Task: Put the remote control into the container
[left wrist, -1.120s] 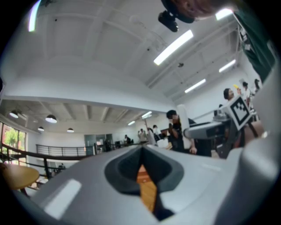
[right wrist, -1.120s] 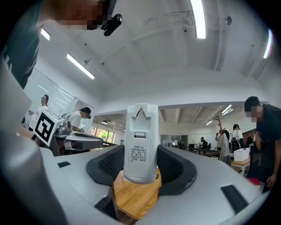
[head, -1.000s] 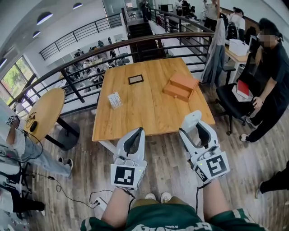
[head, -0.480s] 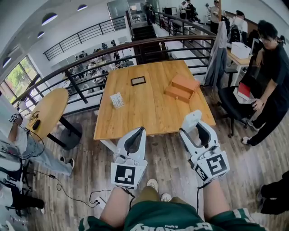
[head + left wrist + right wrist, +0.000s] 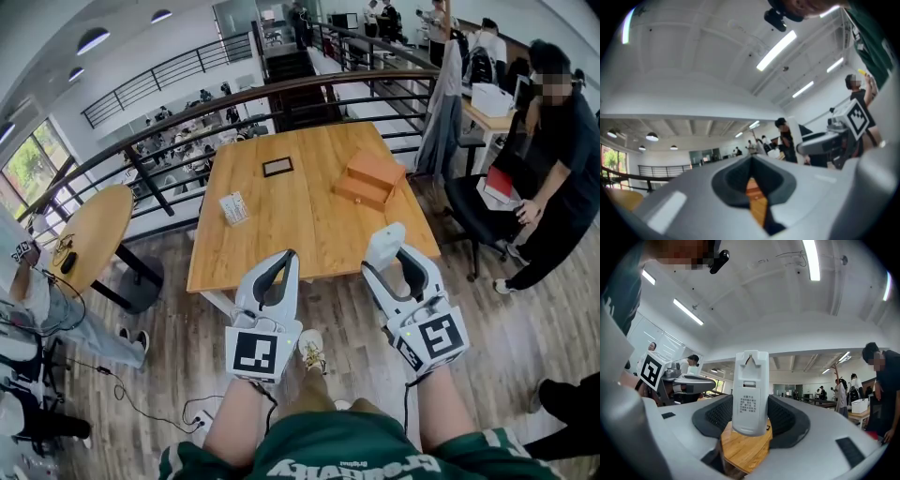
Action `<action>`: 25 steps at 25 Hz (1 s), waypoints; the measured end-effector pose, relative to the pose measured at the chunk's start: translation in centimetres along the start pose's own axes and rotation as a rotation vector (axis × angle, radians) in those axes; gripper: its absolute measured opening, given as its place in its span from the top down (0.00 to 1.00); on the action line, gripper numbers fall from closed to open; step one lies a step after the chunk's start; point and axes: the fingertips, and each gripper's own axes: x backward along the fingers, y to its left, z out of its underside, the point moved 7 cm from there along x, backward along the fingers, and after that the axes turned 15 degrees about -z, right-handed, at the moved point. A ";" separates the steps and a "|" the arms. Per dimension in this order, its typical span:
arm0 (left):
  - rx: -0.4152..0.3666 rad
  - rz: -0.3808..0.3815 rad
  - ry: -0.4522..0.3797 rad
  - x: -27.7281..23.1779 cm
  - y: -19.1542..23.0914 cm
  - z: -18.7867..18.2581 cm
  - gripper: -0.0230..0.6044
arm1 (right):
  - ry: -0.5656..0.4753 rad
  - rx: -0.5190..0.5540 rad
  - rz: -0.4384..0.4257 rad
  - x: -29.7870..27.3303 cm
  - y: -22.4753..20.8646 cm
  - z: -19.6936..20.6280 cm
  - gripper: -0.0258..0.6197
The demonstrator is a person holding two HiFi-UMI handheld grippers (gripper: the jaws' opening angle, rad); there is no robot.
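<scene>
The wooden counter [image 5: 281, 234] fills the ground ahead of me; I stand short of its near edge, both tools out over the floor. On its far right part sits the container [image 5: 373, 178], a shallow wooden box with a second slab offset against it, maybe a lid slid aside. I cannot tell from here how open it is.

The right gripper [image 5: 398, 251] is held roughly level and aimed at the counter. Its fingers [image 5: 712, 416] are clamped on the remote control [image 5: 750, 394], a white one gripped at its near end so that most of the body sticks out past the tips, back face toward the camera. My read is that the low hold leaves the free length to go into the box first.

The left gripper [image 5: 284, 261] rides alongside, fingers [image 5: 733, 180] pressed together with nothing between them. It looks like a spare, probably kept to steady the box.

The remote is well apart from the container, so the carry is not yet done.

Small items: a pale card pack [image 5: 233, 207] left of centre and a dark framed tile [image 5: 278, 167] behind it, both off my likely route
</scene>
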 end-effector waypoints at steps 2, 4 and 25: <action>0.007 0.003 -0.009 -0.6 0.0 0.0 0.96 | 0.003 0.004 0.003 -0.3 -0.3 0.1 0.58; 0.011 0.001 -0.014 -1.2 0.2 0.2 0.96 | 0.008 0.010 0.013 -0.6 -0.8 0.4 0.58; 0.085 0.044 -0.041 -14.8 3.7 6.1 0.96 | 0.100 0.028 0.084 -8.3 -10.0 4.8 0.58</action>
